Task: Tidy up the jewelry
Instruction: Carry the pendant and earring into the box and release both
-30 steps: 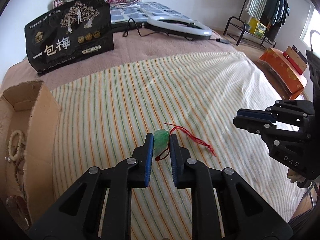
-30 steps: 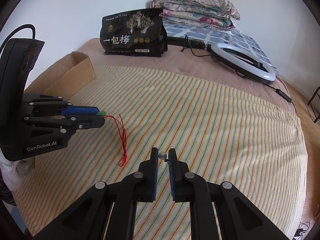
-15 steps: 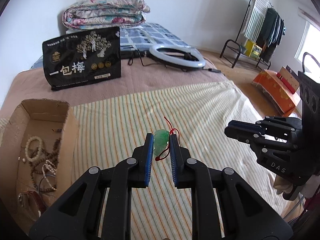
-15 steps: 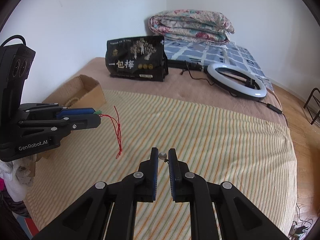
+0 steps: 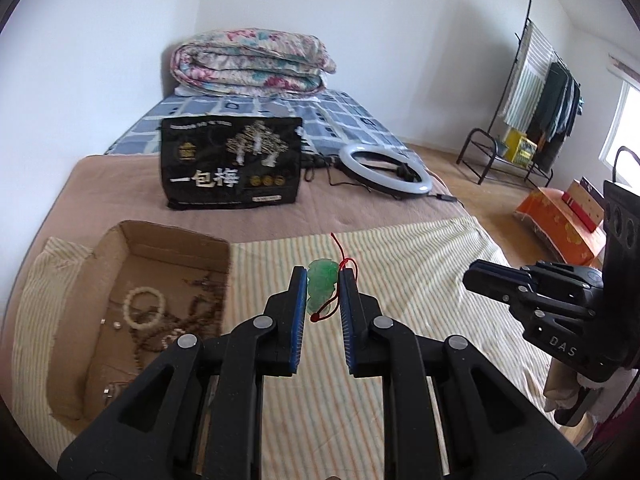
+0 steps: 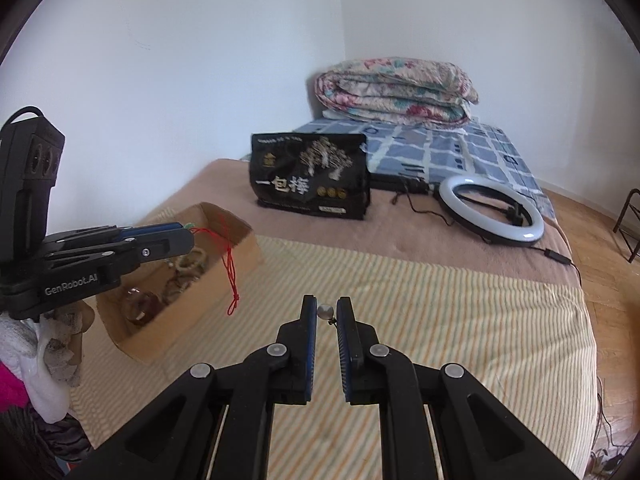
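My left gripper [image 5: 323, 280] is shut on a green jade pendant [image 5: 320, 289] with a red cord [image 6: 231, 268] that hangs free. It is held in the air above the striped cloth, just right of the cardboard box [image 5: 132, 240]. The box holds bead bracelets [image 5: 143, 312] and other jewelry. In the right wrist view the left gripper [image 6: 188, 236] is over the box's near edge [image 6: 200, 296]. My right gripper [image 6: 325, 310] is shut on a small silver pearl earring [image 6: 325, 311], held above the cloth.
A black snack bag [image 5: 231, 168] stands behind the box. A ring light [image 5: 385, 168] with cable lies at the back right. A folded quilt [image 5: 252, 60] is on the far bed. The striped cloth [image 6: 440, 320] covers the near bed. A clothes rack [image 5: 536, 100] stands far right.
Both grippers have lifted up from the cloth with their pieces. The left gripper has moved left toward the cardboard box, and the red cord now hangs off the cloth.
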`<state>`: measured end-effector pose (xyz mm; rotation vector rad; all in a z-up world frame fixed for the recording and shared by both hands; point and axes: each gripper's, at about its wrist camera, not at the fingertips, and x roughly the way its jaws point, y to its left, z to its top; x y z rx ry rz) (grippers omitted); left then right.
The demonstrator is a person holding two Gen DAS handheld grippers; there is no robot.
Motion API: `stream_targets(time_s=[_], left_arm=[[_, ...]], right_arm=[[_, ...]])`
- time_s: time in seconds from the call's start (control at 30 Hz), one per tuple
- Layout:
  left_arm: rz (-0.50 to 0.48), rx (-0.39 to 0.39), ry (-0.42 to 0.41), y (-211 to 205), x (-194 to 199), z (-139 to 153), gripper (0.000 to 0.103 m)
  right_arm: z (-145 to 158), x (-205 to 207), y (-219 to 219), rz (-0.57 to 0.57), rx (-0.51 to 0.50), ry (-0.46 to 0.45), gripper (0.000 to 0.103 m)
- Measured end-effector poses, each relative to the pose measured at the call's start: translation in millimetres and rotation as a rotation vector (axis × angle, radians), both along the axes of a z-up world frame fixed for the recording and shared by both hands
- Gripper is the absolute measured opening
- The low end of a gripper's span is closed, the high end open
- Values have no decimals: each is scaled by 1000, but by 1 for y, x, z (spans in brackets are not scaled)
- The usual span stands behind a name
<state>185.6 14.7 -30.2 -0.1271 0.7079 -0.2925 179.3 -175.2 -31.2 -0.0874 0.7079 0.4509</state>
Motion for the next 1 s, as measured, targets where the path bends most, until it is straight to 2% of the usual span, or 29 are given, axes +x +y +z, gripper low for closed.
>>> stream_targets(time_s=[0.27, 0.57, 0.77, 1.0], left_arm=[[95, 5, -33, 62, -3, 10, 14], [188, 22, 2, 124, 12, -5, 14], [224, 42, 30, 147, 20, -19, 15], [222, 52, 50, 152, 30, -28, 14]], right_arm=[[9, -11, 54, 89, 26, -13, 8], [5, -18, 113, 198, 52, 10, 8], [-10, -16, 148, 245, 65, 54, 8], [-33, -16, 181, 284, 58, 121, 8]])
